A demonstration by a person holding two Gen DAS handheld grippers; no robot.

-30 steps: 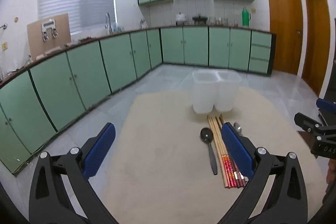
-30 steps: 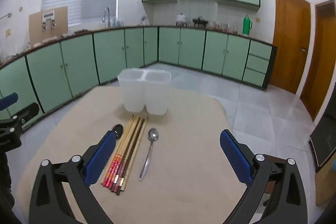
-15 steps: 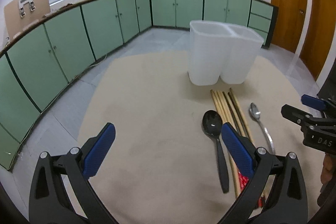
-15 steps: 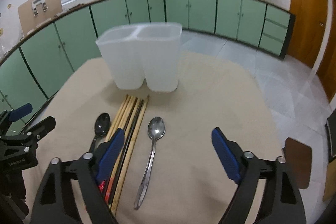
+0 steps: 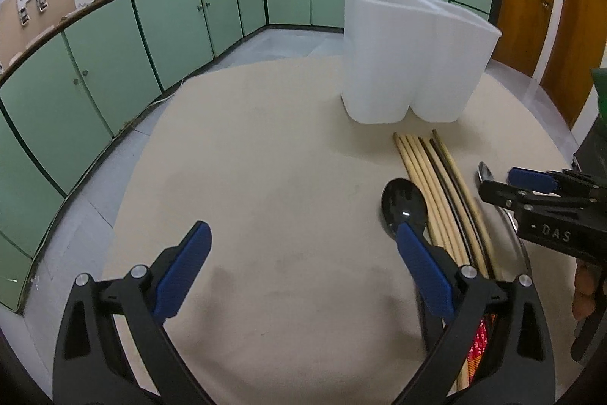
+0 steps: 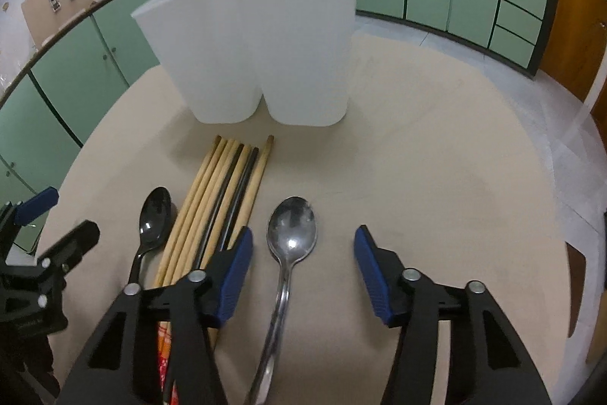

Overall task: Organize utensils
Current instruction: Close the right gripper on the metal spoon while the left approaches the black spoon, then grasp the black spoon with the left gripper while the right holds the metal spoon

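Observation:
A white two-compartment holder (image 5: 413, 59) (image 6: 261, 40) stands upright on the beige round table. In front of it lie several chopsticks (image 5: 436, 185) (image 6: 224, 192) side by side, a black spoon (image 5: 404, 205) (image 6: 153, 219) left of them and a silver spoon (image 6: 290, 238) (image 5: 483, 173) right of them. My right gripper (image 6: 303, 249) is open, low over the table, its fingers either side of the silver spoon's handle. My left gripper (image 5: 299, 245) is open and empty, its right finger (image 5: 421, 268) over the black spoon's handle.
The beige table (image 5: 265, 158) ends in a rounded edge with grey floor beyond. Green kitchen cabinets (image 5: 159, 18) line the walls. The right gripper shows at the right edge of the left wrist view (image 5: 546, 200); the left gripper shows at the left edge of the right wrist view (image 6: 34, 253).
Both grippers have moved forward and down toward the utensils. The right gripper's fingers have narrowed and now straddle the silver spoon. The left gripper has come close to the black spoon.

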